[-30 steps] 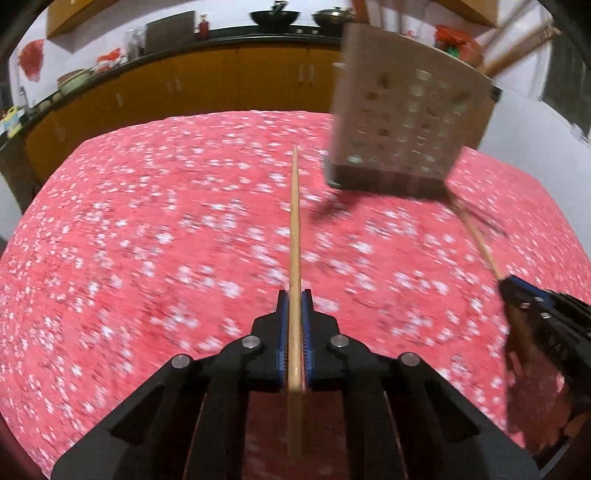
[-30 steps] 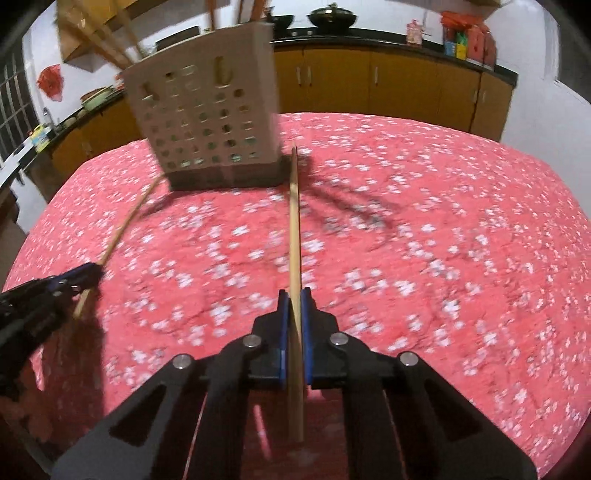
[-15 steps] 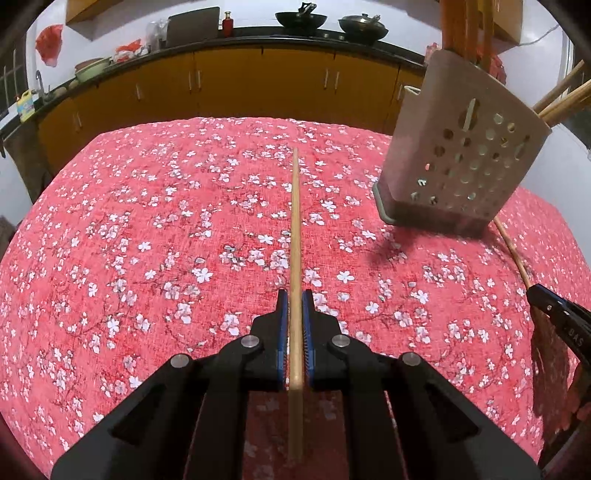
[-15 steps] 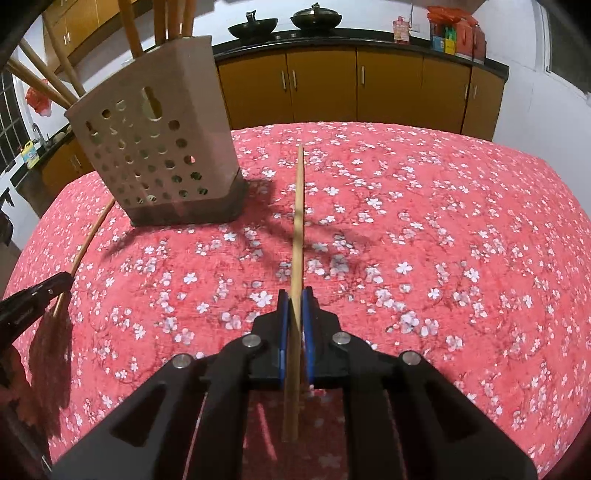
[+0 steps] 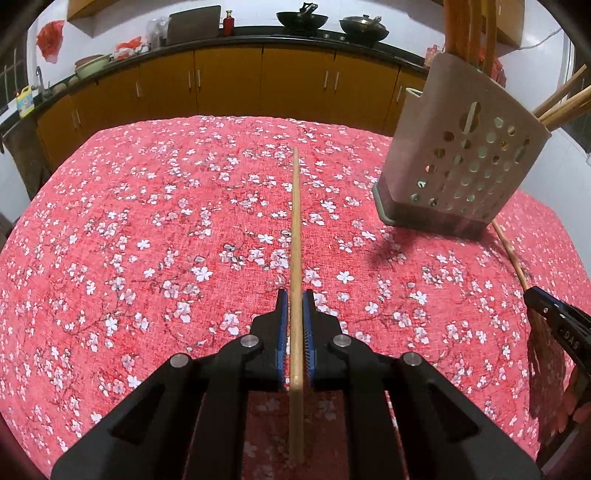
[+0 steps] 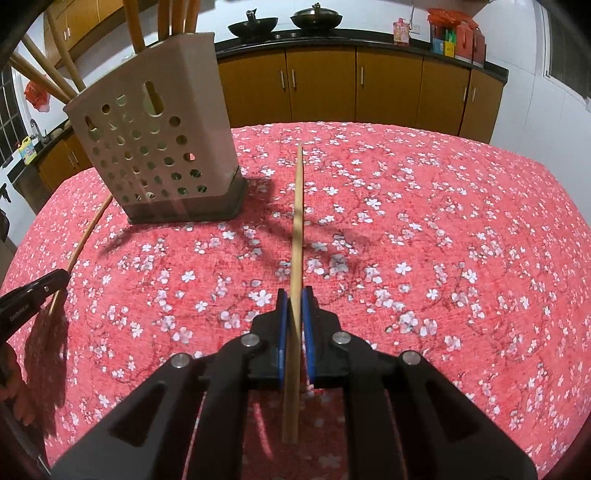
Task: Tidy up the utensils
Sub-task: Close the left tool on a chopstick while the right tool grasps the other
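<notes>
Surroundings: I see a perforated beige utensil holder [image 5: 458, 158] standing on the red floral tablecloth [image 5: 147, 229], with yellow cabinets [image 6: 388, 85] behind and two woks [image 5: 301, 16] on the far counter [image 5: 236, 35].
In the way: from my right view the holder sits left of the stick's line, near its tip but apart.
Left gripper [image 5: 294, 325]: jaws pinched on one chopstick [image 5: 295, 229].
Right gripper [image 6: 294, 325]: jaws pinched on a second chopstick [image 6: 297, 229].
Count: two chopsticks held, one per gripper; several more stand in the holder, exact number unclear.
</notes>
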